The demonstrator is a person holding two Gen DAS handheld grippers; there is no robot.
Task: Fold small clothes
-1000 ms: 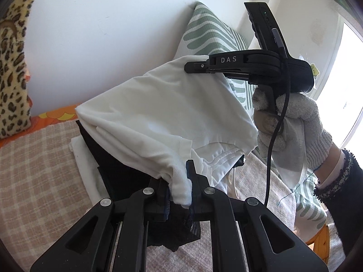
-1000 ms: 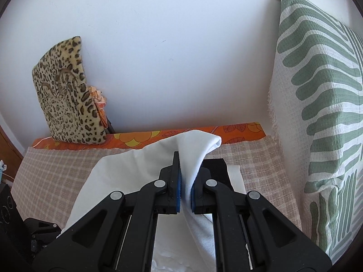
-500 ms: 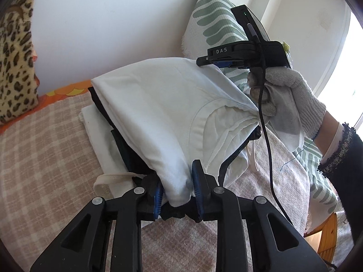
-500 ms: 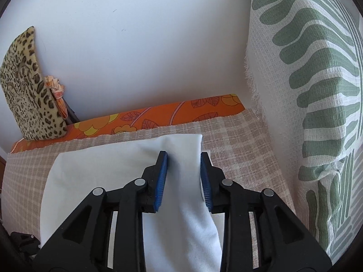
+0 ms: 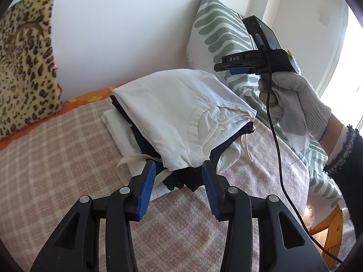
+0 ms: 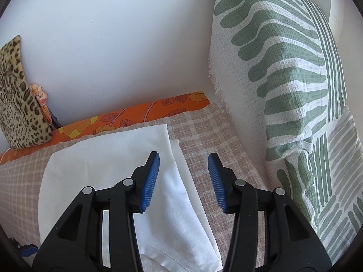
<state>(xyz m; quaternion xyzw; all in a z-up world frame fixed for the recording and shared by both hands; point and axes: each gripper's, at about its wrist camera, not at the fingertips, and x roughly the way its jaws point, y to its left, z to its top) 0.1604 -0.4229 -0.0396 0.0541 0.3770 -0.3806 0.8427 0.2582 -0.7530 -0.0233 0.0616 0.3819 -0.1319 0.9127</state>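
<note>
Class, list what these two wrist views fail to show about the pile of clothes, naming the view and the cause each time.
- Left wrist view: the black garment is mostly covered by the white garment; its type is unclear.
- Right wrist view: the white garment's near end is cut off by the bottom edge and the right gripper.
- Layer count: hidden in both views.

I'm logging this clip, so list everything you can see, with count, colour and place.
white garment: one, white, folded on top of the pile
black garment: one, black, sandwiched in the pile
bottom white garment: one, white, under the pile
checked blanket: one, pink-beige, covering the bed
orange sheet: one, orange floral, along the wall
leopard pillow: one, tan and black, far left
leaf-print cushion: one, green and white, right
left hand-held gripper: open, at the pile's near edge
right hand-held gripper: open, above the pile
gloved hand: one, white, holding the right hand-held gripper
</note>
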